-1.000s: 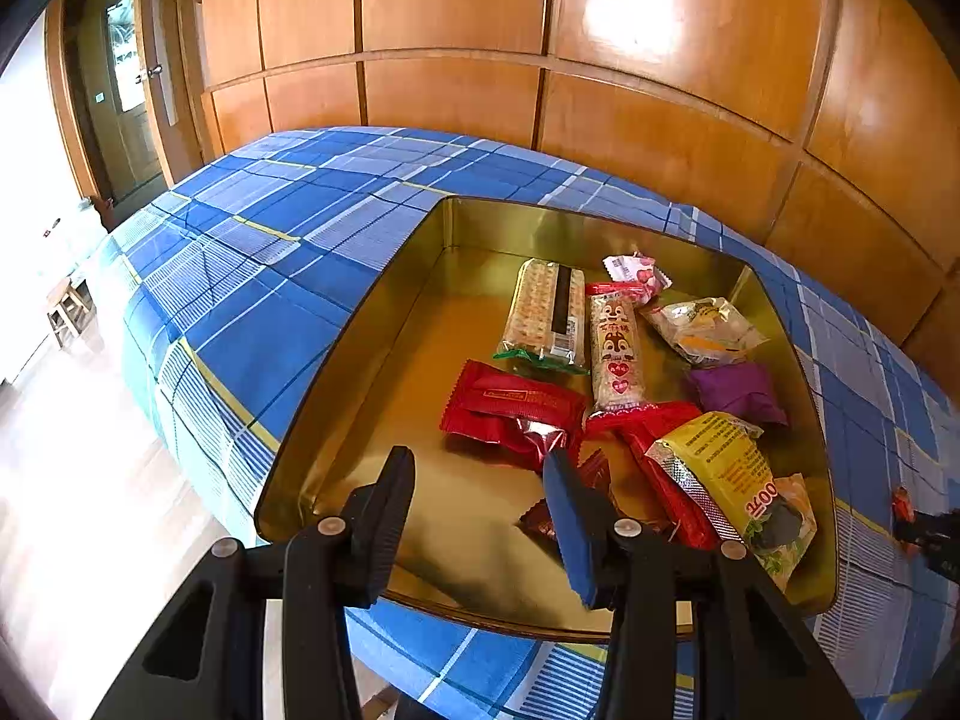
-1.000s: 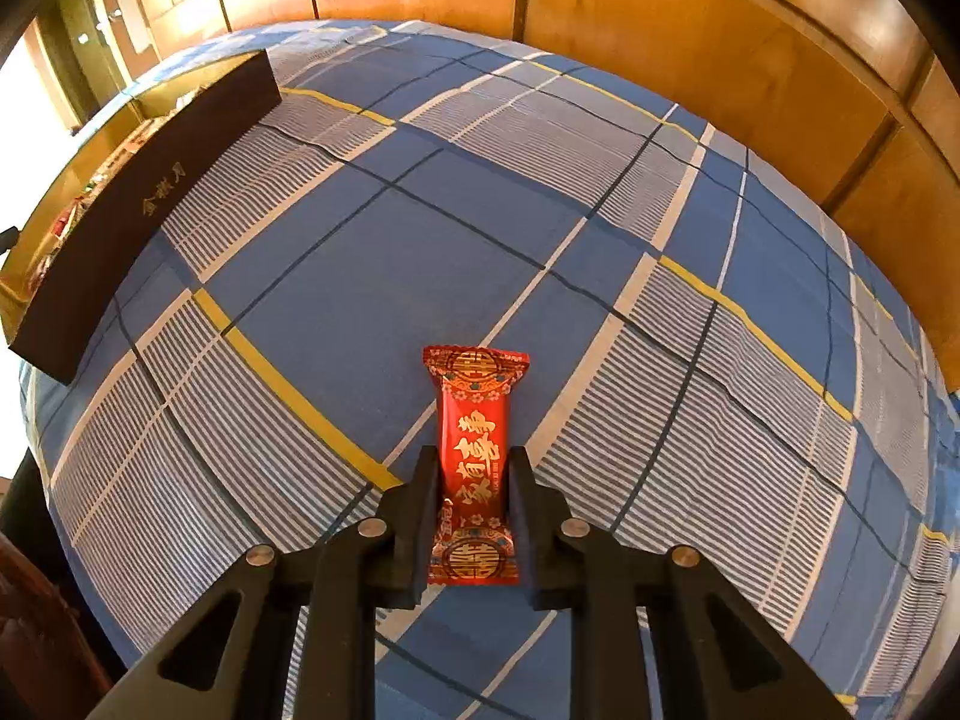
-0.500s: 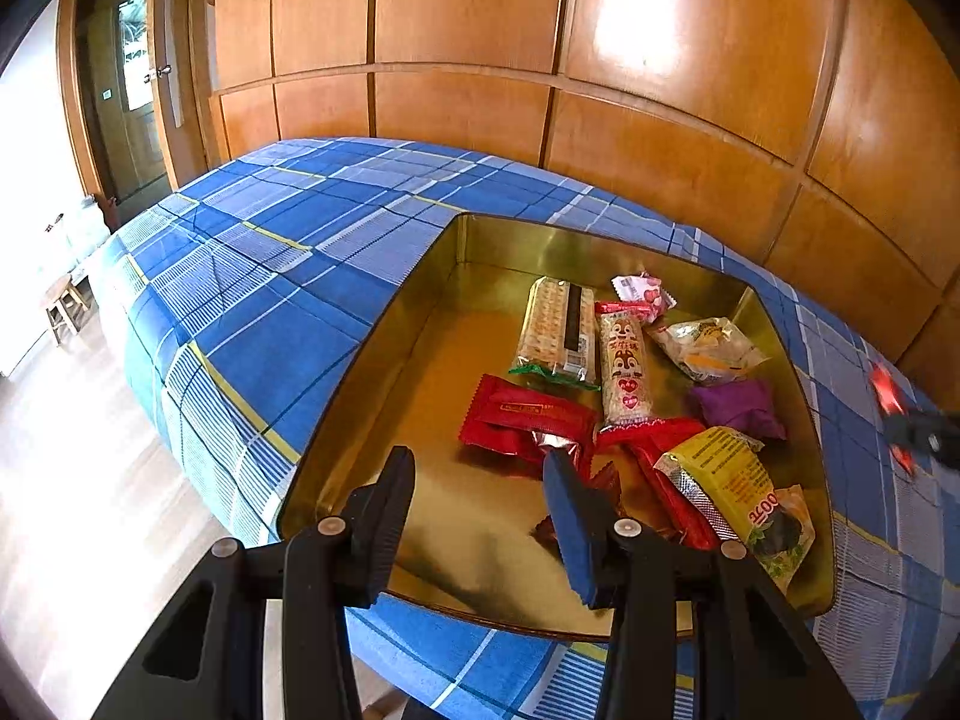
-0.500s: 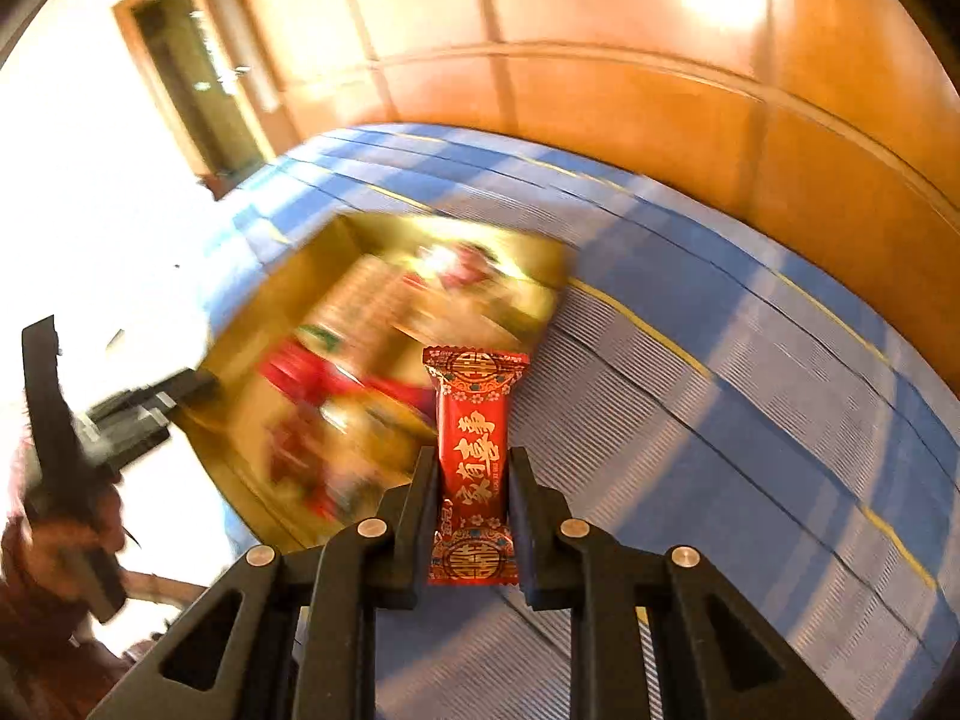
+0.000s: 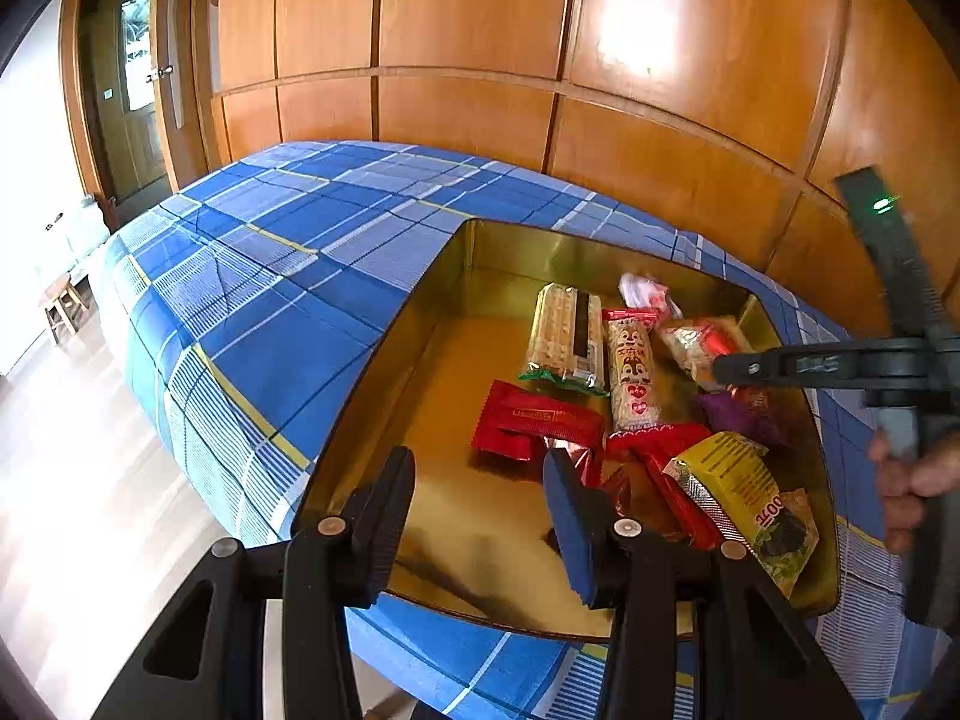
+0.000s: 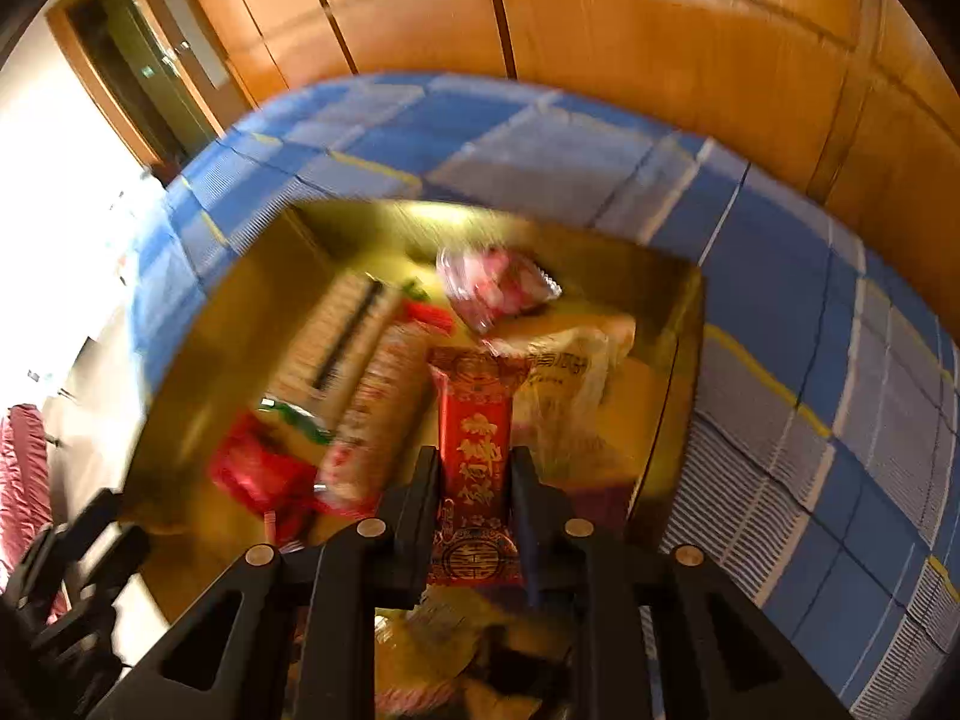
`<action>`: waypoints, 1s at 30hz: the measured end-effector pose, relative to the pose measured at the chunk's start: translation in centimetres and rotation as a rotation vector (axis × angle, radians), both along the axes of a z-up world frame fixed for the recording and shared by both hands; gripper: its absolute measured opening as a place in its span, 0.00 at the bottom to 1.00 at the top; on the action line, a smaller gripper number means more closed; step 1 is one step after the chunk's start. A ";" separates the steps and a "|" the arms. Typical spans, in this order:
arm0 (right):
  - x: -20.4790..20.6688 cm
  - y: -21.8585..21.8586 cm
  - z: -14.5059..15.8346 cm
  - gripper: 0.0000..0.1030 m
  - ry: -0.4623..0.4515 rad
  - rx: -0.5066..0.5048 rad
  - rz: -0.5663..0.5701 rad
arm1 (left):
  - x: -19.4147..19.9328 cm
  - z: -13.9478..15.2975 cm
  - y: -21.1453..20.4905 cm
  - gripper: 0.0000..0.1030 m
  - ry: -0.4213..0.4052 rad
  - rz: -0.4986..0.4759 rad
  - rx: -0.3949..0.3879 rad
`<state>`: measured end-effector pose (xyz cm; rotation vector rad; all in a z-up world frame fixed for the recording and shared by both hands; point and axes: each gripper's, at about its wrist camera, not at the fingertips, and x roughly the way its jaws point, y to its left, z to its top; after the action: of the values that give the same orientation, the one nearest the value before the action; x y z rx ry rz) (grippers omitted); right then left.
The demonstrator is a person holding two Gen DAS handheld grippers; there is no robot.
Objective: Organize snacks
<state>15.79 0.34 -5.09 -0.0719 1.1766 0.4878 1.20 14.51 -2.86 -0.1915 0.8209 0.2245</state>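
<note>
A gold tin box (image 5: 390,354) lies open on the blue checked cloth and holds several snack packs: a cracker pack (image 5: 567,330), a squirrel-print biscuit bar (image 5: 630,378), a flat red pack (image 5: 534,420) and a yellow bag (image 5: 744,492). My right gripper (image 6: 474,474) is shut on a red and gold snack bar (image 6: 474,420) and holds it above the right side of the box (image 6: 672,408). It also shows in the left wrist view (image 5: 726,369). My left gripper (image 5: 480,510) is open and empty over the box's near edge.
The blue checked cloth (image 5: 270,300) covers the table, whose left edge drops to a pale floor. Wooden wall panels (image 5: 480,30) stand behind. A door (image 5: 132,102) and a small stool (image 5: 63,306) are at the far left.
My right gripper has carried the red snack bar from the cloth to above the box's right side. My left gripper has stayed open by the box's near edge.
</note>
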 end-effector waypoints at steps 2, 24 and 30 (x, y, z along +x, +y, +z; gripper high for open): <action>0.4 0.0 -0.8 0.25 0.008 -0.009 -0.008 | 0.1 -0.2 0.0 0.44 0.005 0.000 -0.004; -2.0 0.4 -1.2 0.17 -0.046 -0.036 0.013 | 0.3 -0.7 -0.7 0.47 0.019 -0.003 0.003; -3.8 -0.4 0.7 0.18 -0.104 0.007 0.012 | 0.2 -0.4 -1.4 0.50 0.009 -0.016 0.018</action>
<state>11.96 -0.04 -4.34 -0.0973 1.0732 0.4936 1.44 13.14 -3.25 -0.1675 0.8286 0.2180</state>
